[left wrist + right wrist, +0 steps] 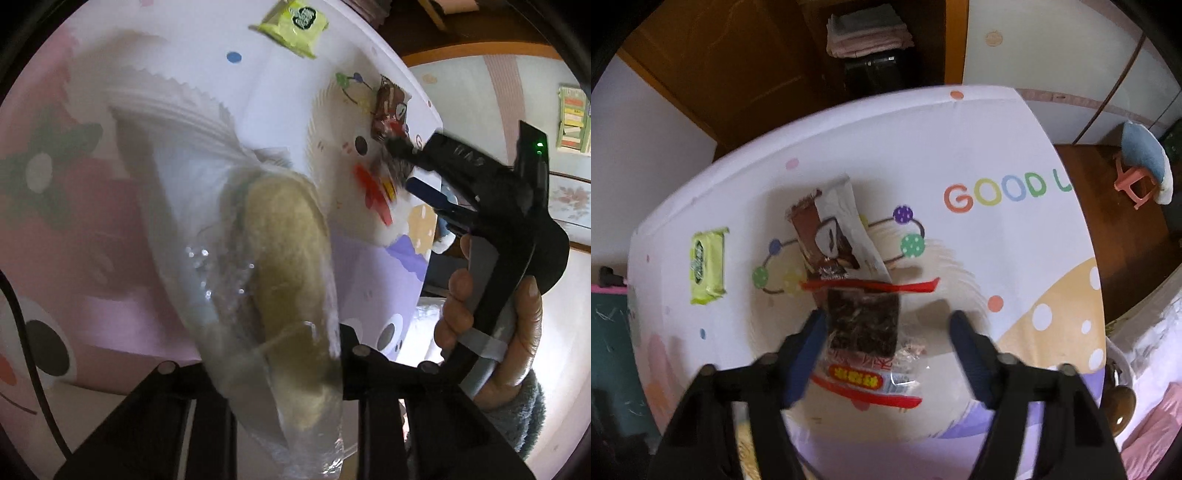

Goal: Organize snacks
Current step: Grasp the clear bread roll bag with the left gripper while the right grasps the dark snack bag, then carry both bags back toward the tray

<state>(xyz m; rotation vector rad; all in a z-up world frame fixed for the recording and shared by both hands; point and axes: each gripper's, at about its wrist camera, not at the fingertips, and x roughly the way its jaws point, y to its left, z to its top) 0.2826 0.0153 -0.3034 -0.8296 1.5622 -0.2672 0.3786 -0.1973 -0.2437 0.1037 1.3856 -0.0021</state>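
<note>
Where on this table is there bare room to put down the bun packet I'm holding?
Free: the tabletop right of the plate, under the GOOD lettering; also the strip between yellow-green packet and plate. Crowded: the paper plate, with chocolate packet and red-edged packet.

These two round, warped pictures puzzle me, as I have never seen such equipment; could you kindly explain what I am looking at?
No robot here: a person holds a two-finger gripping tool in each hand, with a wide-angle camera on each, looking along its fingers.

The left tool's picture shows the left gripper shut on a clear bag with a pale bun. At its right you see the person's hand holding the other tool.

The right tool's picture shows the right gripper open above a red-edged packet with a dark cake. On the cartoon-printed table also lie a brown-and-white wrapper and a yellow-green packet.
</note>
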